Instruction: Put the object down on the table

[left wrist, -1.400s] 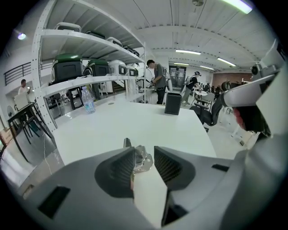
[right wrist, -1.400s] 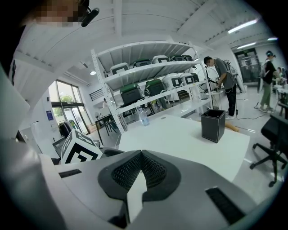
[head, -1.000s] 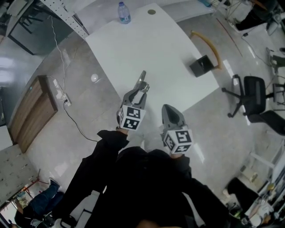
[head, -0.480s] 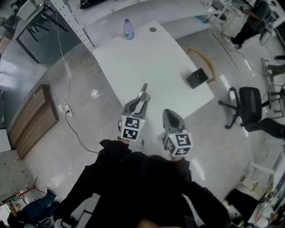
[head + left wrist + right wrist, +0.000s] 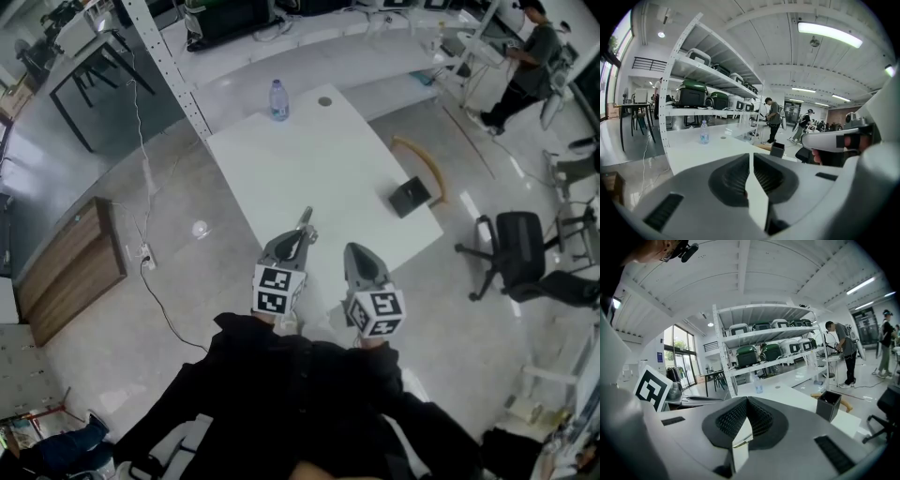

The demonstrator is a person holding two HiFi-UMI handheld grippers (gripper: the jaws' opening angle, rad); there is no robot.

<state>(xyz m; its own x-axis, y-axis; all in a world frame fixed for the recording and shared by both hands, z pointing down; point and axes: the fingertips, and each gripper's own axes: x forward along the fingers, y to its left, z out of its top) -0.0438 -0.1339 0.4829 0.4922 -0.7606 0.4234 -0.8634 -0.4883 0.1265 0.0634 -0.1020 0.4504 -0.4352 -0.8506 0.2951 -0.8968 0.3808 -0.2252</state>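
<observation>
Looking down, the head view has one white table with one bottle at its far end and one black box at its right edge. Both grippers hover over the near edge. A thin grey sliver sticks out past the left gripper, its long axis pointing far and slightly right; I cannot tell whether it is the object or part of the gripper. A second ago the left jaws stood wider and the table looked closer.

Left gripper view: the jaws are closing to a narrow slit, with nothing visible between them.

Right gripper view: the right gripper has its jaws closed together, empty.
</observation>
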